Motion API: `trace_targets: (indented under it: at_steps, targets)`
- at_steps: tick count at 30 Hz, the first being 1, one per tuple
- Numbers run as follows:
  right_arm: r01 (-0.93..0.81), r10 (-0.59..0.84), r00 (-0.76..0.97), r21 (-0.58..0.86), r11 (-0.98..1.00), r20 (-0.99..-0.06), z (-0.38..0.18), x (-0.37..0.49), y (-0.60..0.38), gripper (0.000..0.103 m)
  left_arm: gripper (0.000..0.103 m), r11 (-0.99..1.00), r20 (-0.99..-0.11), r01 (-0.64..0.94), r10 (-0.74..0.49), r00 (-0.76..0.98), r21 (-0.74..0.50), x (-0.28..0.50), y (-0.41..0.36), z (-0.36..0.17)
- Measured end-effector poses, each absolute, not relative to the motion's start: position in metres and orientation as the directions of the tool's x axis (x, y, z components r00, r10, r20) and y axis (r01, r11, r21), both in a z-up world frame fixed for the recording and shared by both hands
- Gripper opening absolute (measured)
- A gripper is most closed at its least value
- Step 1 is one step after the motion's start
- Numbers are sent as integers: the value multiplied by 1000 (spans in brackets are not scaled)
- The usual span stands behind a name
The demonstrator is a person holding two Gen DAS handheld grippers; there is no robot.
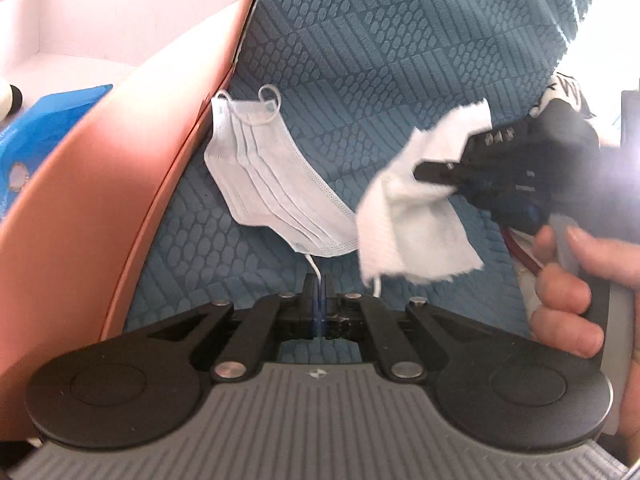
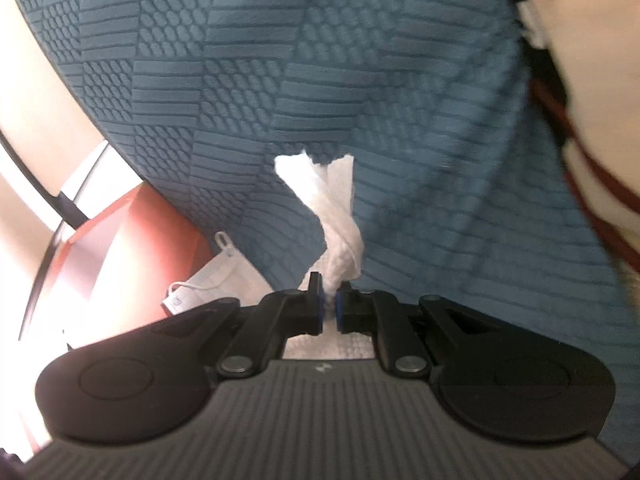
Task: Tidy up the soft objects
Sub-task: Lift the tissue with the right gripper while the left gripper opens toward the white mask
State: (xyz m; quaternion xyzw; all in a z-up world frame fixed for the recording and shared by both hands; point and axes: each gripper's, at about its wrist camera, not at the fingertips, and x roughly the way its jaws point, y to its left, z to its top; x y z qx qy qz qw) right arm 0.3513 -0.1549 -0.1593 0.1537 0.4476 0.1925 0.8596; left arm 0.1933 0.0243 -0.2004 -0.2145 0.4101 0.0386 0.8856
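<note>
A teal textured cloth [image 1: 380, 40] lay under everything, with a pink box [image 1: 120, 152] along its left edge. Just beside the box lay a face mask [image 1: 272, 176]; my left gripper [image 1: 320, 300] was clamped on its ear loop [image 1: 315, 270]. My right gripper [image 2: 330, 304] pinched a white tissue [image 2: 332, 216], held up off the cloth.

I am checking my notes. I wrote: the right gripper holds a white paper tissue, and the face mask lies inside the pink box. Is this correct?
Not fully. The right gripper does hold the white paper tissue, but the face mask is not inside the pink box. It lies on the blue textured cloth, beside the box's outer wall. The left wrist view shows this.
</note>
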Motion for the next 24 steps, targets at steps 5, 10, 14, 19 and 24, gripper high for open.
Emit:
trace_targets:
  at_steps: [5, 10, 14, 19, 24]
  targets:
    - [-161, 396, 520, 369, 916, -757, -153, 325, -172, 9, 1, 904, -728, -222, -129, 674, -366, 181, 25, -190]
    - [-167, 368, 504, 330, 929, -781, -148, 296, -178, 10, 1, 911, -724, -176, -168, 669, -373, 161, 17, -181]
    - [-163, 339, 498, 298, 941, -798, -147, 271, -181, 10, 1, 923, -725, -129, -192, 661, -362, 141, 11, -173]
    - [-117, 319, 520, 304, 946, -793, -140, 245, -196, 10, 1, 935, -734, -104, -195, 650, -340, 118, 9, -163]
    - [-82, 220, 541, 209, 974, -812, -145, 249, -199, 11, 1, 953, -738, -83, -168, 653, -290, 99, 5, -159]
